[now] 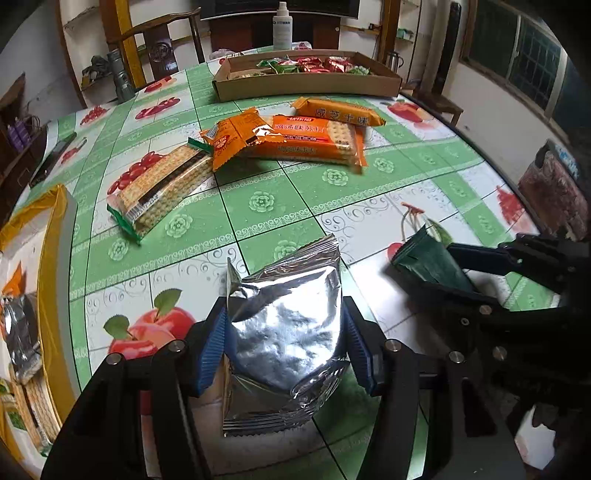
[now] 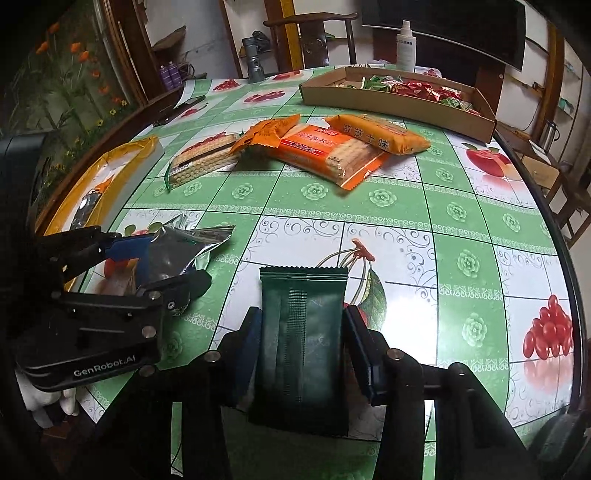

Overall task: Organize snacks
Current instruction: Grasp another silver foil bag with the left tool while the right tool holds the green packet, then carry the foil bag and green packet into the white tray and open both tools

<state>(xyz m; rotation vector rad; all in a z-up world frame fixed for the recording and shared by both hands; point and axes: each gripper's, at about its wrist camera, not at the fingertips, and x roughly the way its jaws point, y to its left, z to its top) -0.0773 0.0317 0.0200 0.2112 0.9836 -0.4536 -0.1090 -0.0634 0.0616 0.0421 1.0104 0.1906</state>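
A silver foil snack packet [image 1: 284, 343] lies on the green flowered tablecloth, and my left gripper [image 1: 284, 314] is shut on it, blue pads [image 1: 214, 347] pressing both its sides. The right wrist view shows that same left gripper [image 2: 177, 258] at the left with the foil packet [image 2: 192, 243] in it. My right gripper [image 2: 303, 314] is shut on a dark green packet [image 2: 303, 343], which points away from the camera. In the left wrist view the right gripper [image 1: 432, 264] sits at the right with the green packet [image 1: 428, 258].
Two orange cracker packs [image 1: 295, 142] [image 1: 340, 110] and a green-edged cracker pack [image 1: 159, 188] lie mid-table. A cardboard tray [image 1: 306, 88] of small red and green snacks stands at the back, a spray bottle [image 1: 282, 29] behind it. A yellow-rimmed box [image 1: 55, 229] at the left holds packets.
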